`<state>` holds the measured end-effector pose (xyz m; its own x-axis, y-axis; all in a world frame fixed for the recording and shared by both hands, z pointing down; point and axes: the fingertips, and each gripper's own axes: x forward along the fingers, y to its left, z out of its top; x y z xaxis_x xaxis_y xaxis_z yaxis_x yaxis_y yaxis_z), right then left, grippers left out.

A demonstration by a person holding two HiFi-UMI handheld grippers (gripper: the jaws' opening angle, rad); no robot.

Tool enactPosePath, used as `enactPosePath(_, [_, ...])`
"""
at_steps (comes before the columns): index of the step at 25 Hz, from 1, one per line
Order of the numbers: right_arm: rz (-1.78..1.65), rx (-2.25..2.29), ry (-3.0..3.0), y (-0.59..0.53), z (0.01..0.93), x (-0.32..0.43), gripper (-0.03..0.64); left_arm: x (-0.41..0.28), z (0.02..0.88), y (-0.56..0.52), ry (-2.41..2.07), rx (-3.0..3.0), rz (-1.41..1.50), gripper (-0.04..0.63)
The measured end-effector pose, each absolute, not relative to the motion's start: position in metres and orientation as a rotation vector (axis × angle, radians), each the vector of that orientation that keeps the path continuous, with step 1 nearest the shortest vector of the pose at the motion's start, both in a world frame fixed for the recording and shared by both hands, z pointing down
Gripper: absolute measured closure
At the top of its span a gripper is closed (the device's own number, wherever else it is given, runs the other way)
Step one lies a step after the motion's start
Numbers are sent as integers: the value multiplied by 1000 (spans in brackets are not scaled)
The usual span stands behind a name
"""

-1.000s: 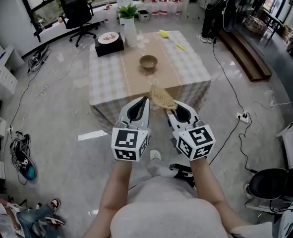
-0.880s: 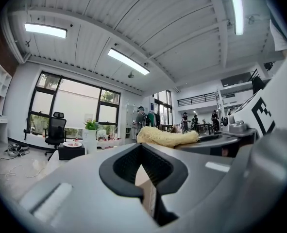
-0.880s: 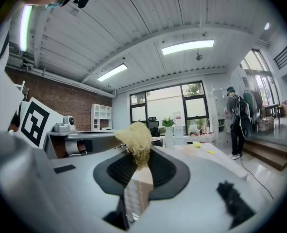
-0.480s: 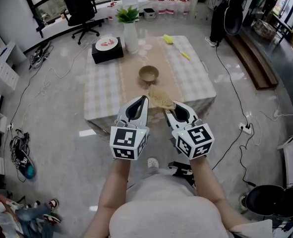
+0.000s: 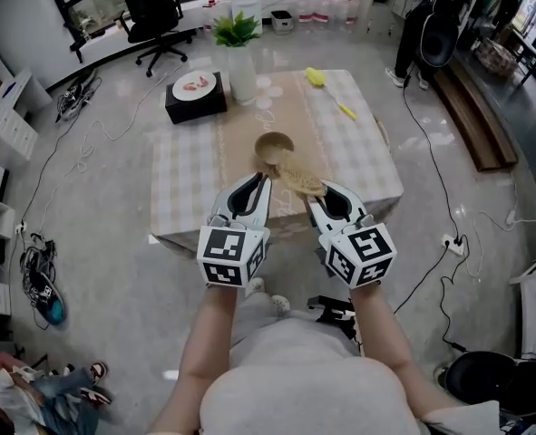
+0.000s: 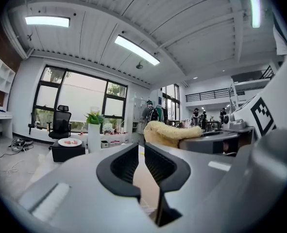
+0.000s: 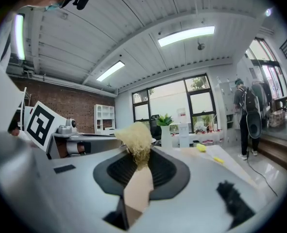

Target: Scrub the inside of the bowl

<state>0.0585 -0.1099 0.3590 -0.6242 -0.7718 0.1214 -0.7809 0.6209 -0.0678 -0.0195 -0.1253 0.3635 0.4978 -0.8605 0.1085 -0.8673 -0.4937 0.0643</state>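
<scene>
Bowl sits upright on the bench, on its tan centre strip, just beyond both sets of fingertips. Right gripper: fingers clamped on the straw-coloured scrubber, which overlaps the bowl's near rim in the head view; cannot tell if they touch. Left gripper: fingers have just been opening, now a slit apart, nothing between them. Behind the bowl and well apart: vase, black box, yellow brush. Bench's near edge lies under the grippers. Open floor on either side.
</scene>
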Motion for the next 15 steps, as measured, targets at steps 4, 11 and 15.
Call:
enactPosePath(4, [198, 1320, -2740, -134, 366, 55, 543, -22, 376, -148, -1466, 2620, 134, 485])
enactPosePath(11, [237, 1342, -2693, -178, 382, 52, 543, -16, 408, -186, -1226, 2671, 259, 311])
enactPosePath(15, [262, 1363, -2665, -205, 391, 49, 543, -18, 421, -208, -1139, 2702, 310, 225])
